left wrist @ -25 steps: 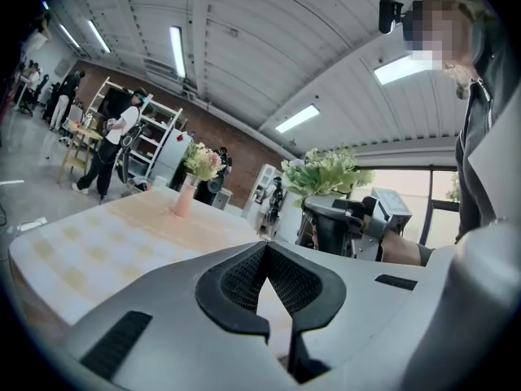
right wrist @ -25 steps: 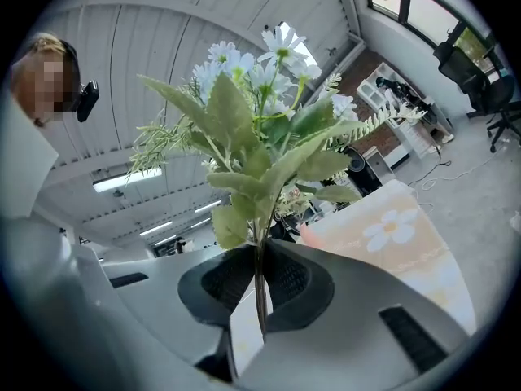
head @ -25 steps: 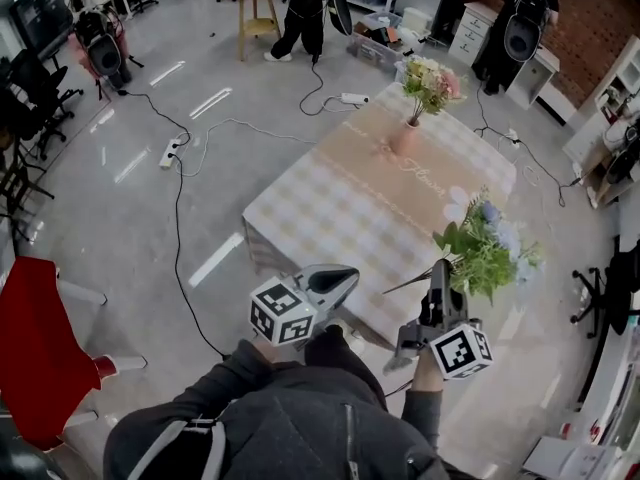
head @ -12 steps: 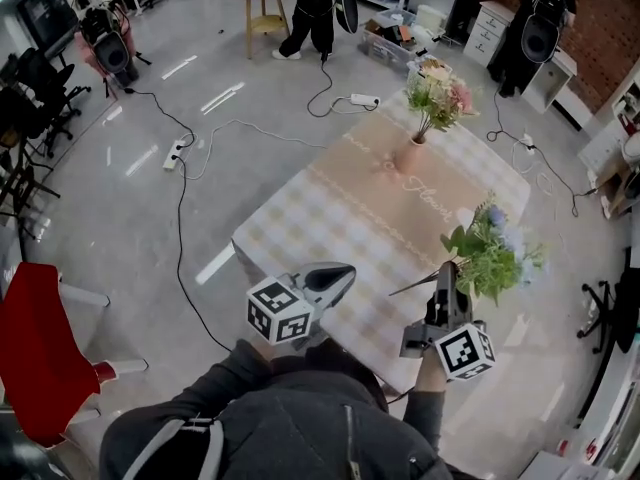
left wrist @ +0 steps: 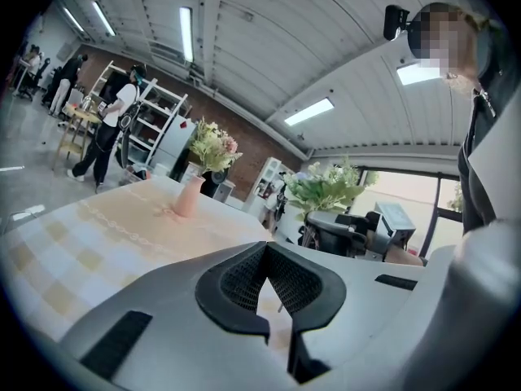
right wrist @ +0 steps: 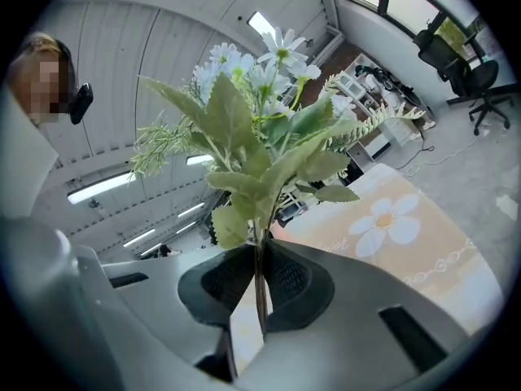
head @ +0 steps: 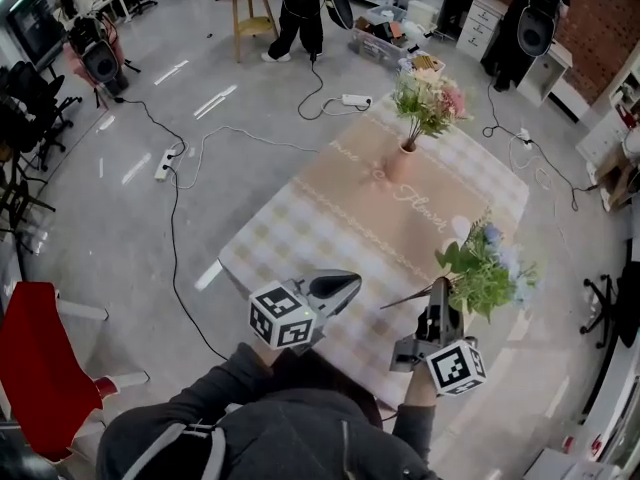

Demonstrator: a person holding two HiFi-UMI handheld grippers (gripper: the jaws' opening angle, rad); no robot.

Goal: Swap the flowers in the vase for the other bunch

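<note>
Workshop floor strewn with cables (head: pixel 172 228) surrounds a counter (head: pixel 300 228) under a checked cloth. A slim pink vase (head: pixel 403 161) stands upright towards the far end, holding its pink-and-cream bunch (head: pixel 428 90). At the near side, the right gripper (head: pixel 439 290) pinches the thin stems (right wrist: pixel 260 287) of the green-and-white bunch (head: pixel 484 266) just below the leaves. It carries the bunch in the air by the counter's right edge, well apart from the vase. The left gripper (head: pixel 348 288) hovers beside it, jaws pressed together on nothing.

The swap looks barely begun, since the old flowers are not yet out. The likeliest trouble is the vase itself, which appears narrow and light. A pull on the old bunch that does not run straight along the neck could drag the vase over or lift it off the cloth. No gripper would be free to steady it while the right one is occupied.

The replacement is a worry too. Its wide leafy head sits on a few slender stems and may swing or twist between the pads on the way over. The bare stem ends trail back behind the jaws, so a poor turn of the wrist could send them past the narrow mouth. Pushing them in before the first bunch is out would jam both.
</note>
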